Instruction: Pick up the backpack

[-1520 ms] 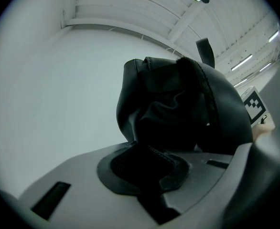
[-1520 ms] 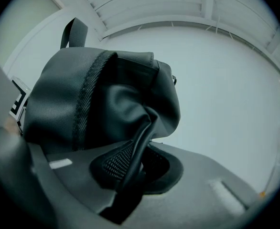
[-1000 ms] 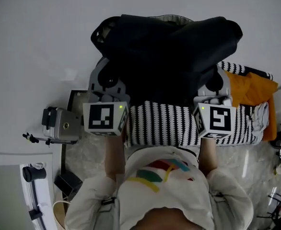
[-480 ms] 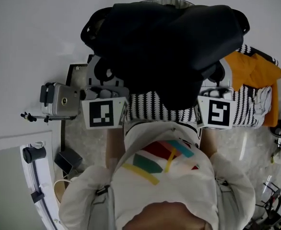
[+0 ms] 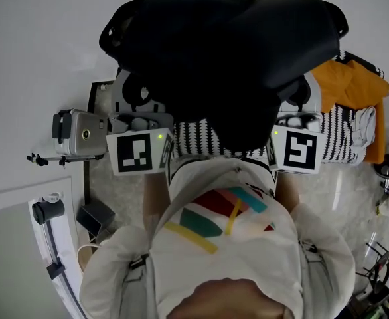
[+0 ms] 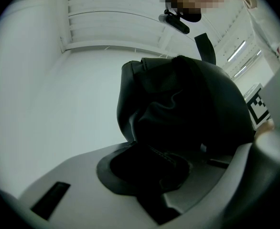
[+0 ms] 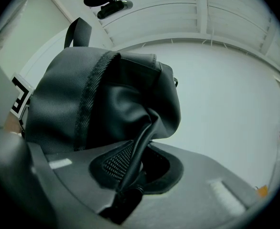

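Over the striped cloth (image 5: pixel 198 140), the black backpack (image 5: pixel 234 52) hides more of it than a second ago, with the left tool (image 6: pixel 154 175) and right tool (image 7: pixel 130 175) both clamped on it. It looks lifted clear.

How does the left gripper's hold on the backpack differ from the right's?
The left gripper pinches a thick dark bunch of the backpack; the right gripper pinches a thin rolled fold. The left gripper's bunch fills its jaws; the right gripper's fold leaves room beside it. Both are shut on it.
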### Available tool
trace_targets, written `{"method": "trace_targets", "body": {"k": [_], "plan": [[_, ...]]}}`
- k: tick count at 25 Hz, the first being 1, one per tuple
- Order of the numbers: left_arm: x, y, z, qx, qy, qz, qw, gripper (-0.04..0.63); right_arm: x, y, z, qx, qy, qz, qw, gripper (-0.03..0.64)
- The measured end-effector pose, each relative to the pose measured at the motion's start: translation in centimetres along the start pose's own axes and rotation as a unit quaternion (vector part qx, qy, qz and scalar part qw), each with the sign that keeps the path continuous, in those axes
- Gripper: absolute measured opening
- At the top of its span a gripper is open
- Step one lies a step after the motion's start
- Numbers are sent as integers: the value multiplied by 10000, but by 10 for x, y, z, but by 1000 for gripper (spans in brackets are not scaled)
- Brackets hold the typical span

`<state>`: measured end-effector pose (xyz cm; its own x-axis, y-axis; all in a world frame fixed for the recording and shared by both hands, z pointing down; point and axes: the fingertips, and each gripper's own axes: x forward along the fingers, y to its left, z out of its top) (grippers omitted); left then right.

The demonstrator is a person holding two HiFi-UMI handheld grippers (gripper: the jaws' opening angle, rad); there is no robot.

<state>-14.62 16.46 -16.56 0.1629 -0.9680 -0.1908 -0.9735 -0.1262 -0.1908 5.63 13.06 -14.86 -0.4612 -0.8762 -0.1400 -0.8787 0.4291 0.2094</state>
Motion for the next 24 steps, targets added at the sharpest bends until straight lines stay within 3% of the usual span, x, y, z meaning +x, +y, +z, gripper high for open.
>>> {"method": "trace_targets", "body": {"k": [24], "plan": [[17, -8, -5, -45, 39, -64, 10000, 44, 5, -14, -4, -103, 111, -77, 9999, 55]]}}
